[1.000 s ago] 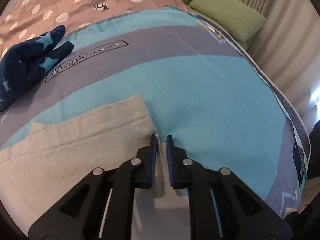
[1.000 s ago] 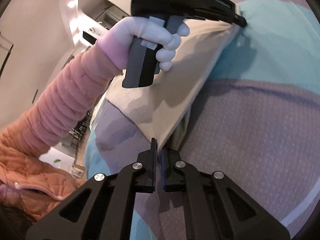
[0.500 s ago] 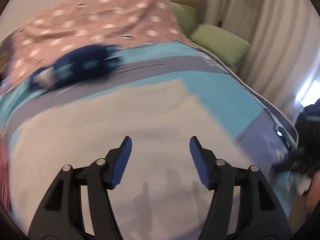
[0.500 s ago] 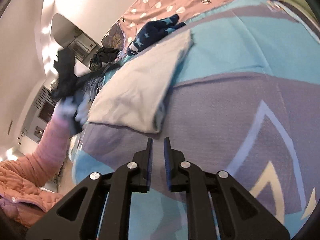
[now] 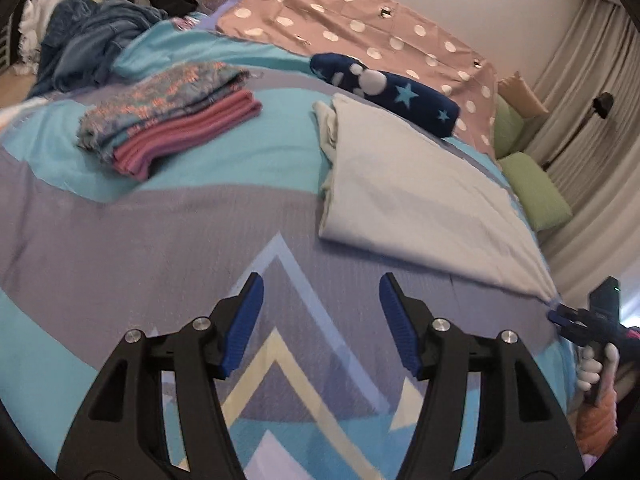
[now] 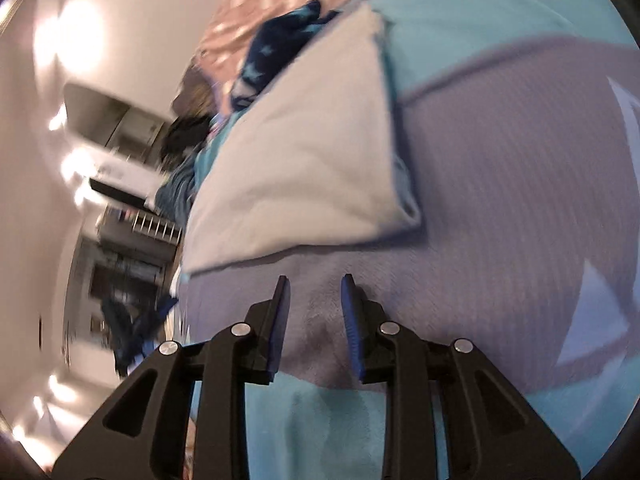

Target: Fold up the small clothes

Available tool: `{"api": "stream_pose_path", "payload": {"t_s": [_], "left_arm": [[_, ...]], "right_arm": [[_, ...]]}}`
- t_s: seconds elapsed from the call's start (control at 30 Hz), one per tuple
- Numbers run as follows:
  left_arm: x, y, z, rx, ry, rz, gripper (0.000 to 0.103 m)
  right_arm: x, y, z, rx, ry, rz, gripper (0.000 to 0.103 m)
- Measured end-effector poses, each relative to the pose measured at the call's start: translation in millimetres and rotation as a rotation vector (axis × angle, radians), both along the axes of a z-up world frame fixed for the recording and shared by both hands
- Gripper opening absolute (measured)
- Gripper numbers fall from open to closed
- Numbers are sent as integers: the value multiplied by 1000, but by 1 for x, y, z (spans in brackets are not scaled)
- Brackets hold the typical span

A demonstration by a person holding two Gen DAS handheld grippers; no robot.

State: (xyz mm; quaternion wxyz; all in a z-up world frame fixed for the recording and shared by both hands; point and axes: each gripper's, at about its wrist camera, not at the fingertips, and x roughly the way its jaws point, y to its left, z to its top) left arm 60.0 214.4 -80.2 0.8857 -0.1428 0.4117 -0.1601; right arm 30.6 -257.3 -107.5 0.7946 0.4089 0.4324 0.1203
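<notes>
A pale beige garment (image 5: 420, 200) lies folded flat on the blue and grey bedspread (image 5: 160, 240). My left gripper (image 5: 320, 280) hovers open over bare bedspread, short of the garment's near left corner, with nothing between its blue pads. In this view the garment's right corner runs to a point at the tip of my right gripper (image 5: 560, 316), held by a white-gloved hand (image 5: 592, 368). In the right wrist view the right gripper (image 6: 312, 280) has its jaws opening. No cloth is between them, and the garment (image 6: 304, 160) lies just ahead.
A stack of folded clothes (image 5: 172, 120), patterned blue on striped pink, sits left of the garment. A navy star-print piece (image 5: 384, 92) lies behind it on a pink polka-dot cover (image 5: 360, 28). Loose dark clothes (image 5: 92, 40) are heaped far left, green pillows (image 5: 536, 192) far right.
My left gripper let go of the beige garment, opened wide and swung far off to its side. My right gripper released the garment's corner and its jaws have parted. The garment now lies flat.
</notes>
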Motion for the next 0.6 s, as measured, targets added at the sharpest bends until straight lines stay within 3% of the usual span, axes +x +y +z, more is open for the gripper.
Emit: {"api": "stream_pose_path", "payload": {"t_s": [0.1, 0.2, 0.23, 0.27, 0.33, 0.43, 0.53, 0.6], "left_arm": [[7, 1, 0, 3, -23, -31, 61], [19, 3, -3, -43, -50, -65, 58], [23, 1, -2, -51, -61, -83, 49], [30, -1, -3, -64, -72, -120, 32], [42, -6, -5, -76, -61, -158, 25], [61, -5, -11, -126, -36, -173, 25], [68, -3, -16, -217, -27, -214, 44], [70, -6, -19, -246, -25, -239, 45]], "right_arm": [[4, 17, 15, -57, -8, -3, 28], [23, 51, 40, -147, -39, 63, 28], [32, 65, 48, -180, -47, 94, 29], [38, 75, 52, -206, -53, 118, 30], [54, 99, 63, -256, -62, 166, 30], [83, 132, 79, -319, -67, 226, 31], [112, 164, 89, -395, -66, 287, 32], [128, 181, 91, -436, -63, 322, 32]]}}
